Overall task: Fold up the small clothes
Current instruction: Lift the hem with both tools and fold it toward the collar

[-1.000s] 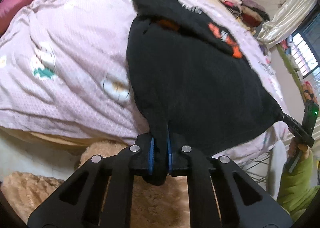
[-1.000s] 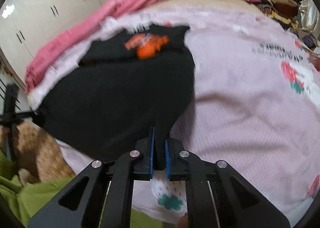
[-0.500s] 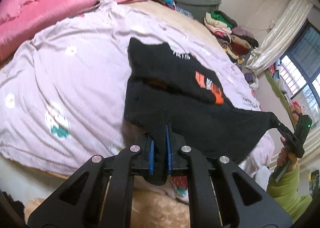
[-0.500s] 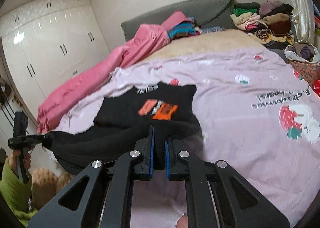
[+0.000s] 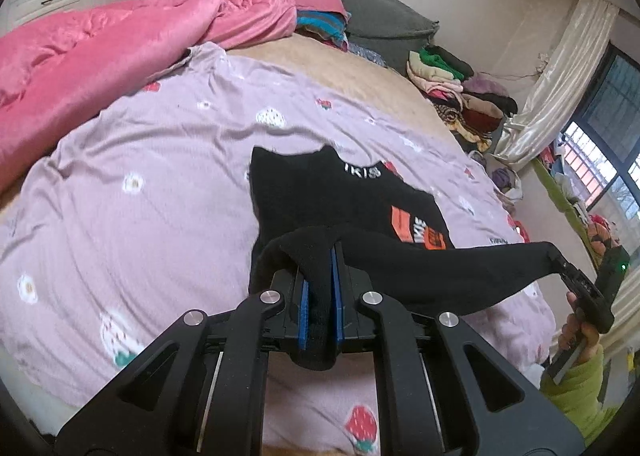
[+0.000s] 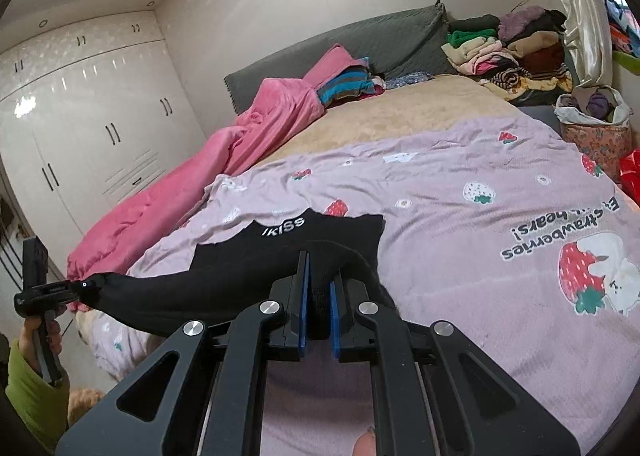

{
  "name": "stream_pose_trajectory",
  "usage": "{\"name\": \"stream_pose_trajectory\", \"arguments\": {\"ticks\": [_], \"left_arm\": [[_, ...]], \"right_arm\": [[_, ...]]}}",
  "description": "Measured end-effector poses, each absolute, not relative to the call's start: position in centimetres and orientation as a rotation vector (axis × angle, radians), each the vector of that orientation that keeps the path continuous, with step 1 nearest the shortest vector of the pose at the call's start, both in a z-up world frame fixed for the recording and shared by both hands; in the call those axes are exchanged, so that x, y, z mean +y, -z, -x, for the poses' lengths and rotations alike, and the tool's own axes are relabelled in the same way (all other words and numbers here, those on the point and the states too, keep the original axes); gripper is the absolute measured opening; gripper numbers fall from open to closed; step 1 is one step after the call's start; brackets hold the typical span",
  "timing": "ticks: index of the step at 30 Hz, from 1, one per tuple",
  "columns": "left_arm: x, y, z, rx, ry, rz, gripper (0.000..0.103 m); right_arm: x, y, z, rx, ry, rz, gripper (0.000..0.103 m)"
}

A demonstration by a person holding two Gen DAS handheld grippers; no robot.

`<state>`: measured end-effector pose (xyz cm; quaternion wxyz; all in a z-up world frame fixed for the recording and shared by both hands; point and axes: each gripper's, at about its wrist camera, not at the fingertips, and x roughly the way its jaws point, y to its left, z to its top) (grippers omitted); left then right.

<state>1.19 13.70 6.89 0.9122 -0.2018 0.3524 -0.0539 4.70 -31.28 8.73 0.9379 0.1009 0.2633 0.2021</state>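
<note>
Above lilac bedsheet (image 5: 140, 184), both hand-held grippers (image 5: 319, 288) (image 6: 316, 296) still clamp black garment (image 5: 320, 192), now lifted higher.

- Left gripper (image 5: 320, 296): blue pads clamped on a bunched corner of the black shirt (image 5: 340, 200); fabric pokes out below the pads.
- Black shirt: far part lies flat on the lilac strawberry-print sheet (image 5: 140, 184), white lettering and an orange patch facing up; near edge is lifted and stretched to the right.
- Right gripper (image 5: 560, 268): grips the shirt's other corner at the frame's right edge.
- Pink blanket (image 5: 120, 44): heaped at upper left.
- Pile of clothes (image 5: 452, 88): beside the curtain (image 5: 560, 76).
</note>
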Motion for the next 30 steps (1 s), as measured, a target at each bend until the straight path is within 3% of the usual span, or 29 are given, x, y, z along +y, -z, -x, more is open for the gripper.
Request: {"name": "stream_pose_trajectory", "arguments": {"ticks": [15,30], "left_arm": [[15.0,-7.1,-7.5,0.715,0.079,0.397,0.003],[15.2,-4.2,-12.9,0.738,0.022,0.342,0.003]], "right_arm": [[-29.3,-9.2,-10.7,0.537,-0.359,-0.167,0.008],[-27.8,-6.2,-17.0,0.597,-0.28,-0.151,0.008]]}}
